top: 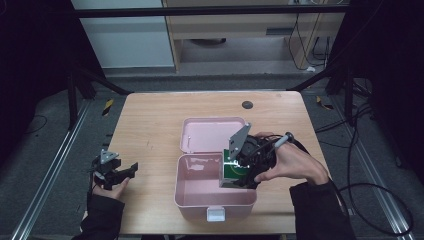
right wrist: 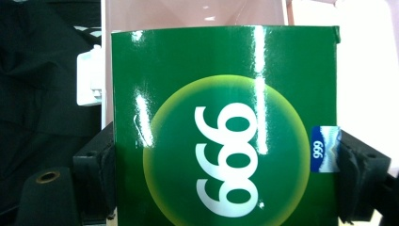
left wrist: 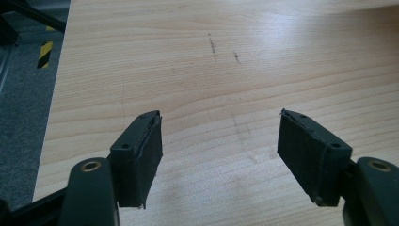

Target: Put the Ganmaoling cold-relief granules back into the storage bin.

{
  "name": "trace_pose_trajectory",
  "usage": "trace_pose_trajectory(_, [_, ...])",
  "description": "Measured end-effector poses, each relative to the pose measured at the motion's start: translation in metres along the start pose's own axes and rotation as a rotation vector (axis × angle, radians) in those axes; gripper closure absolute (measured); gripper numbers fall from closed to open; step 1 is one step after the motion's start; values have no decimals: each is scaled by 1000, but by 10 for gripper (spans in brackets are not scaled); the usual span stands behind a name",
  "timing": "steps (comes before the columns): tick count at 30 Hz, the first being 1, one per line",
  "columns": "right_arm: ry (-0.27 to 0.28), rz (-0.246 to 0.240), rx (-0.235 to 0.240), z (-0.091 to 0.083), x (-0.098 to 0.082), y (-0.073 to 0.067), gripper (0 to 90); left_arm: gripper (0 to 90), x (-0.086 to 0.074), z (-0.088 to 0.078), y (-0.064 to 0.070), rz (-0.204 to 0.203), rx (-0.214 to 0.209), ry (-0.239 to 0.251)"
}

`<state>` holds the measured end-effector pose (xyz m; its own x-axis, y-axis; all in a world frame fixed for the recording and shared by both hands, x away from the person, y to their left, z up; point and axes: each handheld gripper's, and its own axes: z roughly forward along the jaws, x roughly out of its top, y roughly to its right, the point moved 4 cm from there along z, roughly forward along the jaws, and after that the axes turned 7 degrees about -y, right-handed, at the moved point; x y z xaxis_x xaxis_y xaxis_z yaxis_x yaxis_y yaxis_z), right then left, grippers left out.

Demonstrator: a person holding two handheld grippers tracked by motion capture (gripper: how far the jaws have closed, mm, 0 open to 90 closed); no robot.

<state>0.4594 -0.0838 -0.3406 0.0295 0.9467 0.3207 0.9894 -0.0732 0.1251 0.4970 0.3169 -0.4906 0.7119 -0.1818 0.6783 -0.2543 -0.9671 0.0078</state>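
Observation:
A pink plastic box [top: 200,195] stands open on the wooden table, its lid [top: 212,134] laid back behind it. My right gripper [top: 239,172] is shut on a green carton [top: 234,172] and holds it over the box's right side. In the right gripper view the green carton [right wrist: 226,127] bears white "999" print and sits clamped between the two jaws, with the pink box [right wrist: 188,12] beyond it. My left gripper [top: 129,171] rests low at the table's left front edge. Its jaws stand wide apart, and my left gripper [left wrist: 219,150] has only bare wood between them.
The wooden table [top: 150,125] has a small dark cable port [top: 247,104] near its far edge. A white latch [top: 216,213] sits on the box's front wall. Black cables trail on the floor at the right. The table's left edge [left wrist: 56,94] drops to grey floor.

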Motion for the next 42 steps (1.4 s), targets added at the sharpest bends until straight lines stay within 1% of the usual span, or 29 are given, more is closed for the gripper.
trace_pose_trajectory(13, [-19, -14, 4, 11, 1, -2, 159, 305, 0, 0, 0, -2, 1, 2])
trace_pose_trajectory(19, [-43, -23, 9, 19, 2, -4, 159, 305, 0, -1, -1, -4, 1, 4])
trace_pose_trajectory(25, [-80, -31, 13, 26, 3, -4, 159, 305, 0, -1, -1, -5, 1, 5])
trace_pose_trajectory(30, [-103, -29, 17, 31, 3, -4, 159, 305, 0, -1, -1, -5, 2, 6])
trace_pose_trajectory(38, [-119, -32, 27, 39, 4, -3, 159, 305, 0, -1, -1, -4, 2, 6])
trace_pose_trajectory(39, [-120, -30, 28, 40, 4, -3, 159, 305, 1, -2, -1, -4, 2, 7])
trace_pose_trajectory(42, [-108, -11, 49, 44, 1, -3, 160, 305, 1, -2, -1, -1, 3, 8])
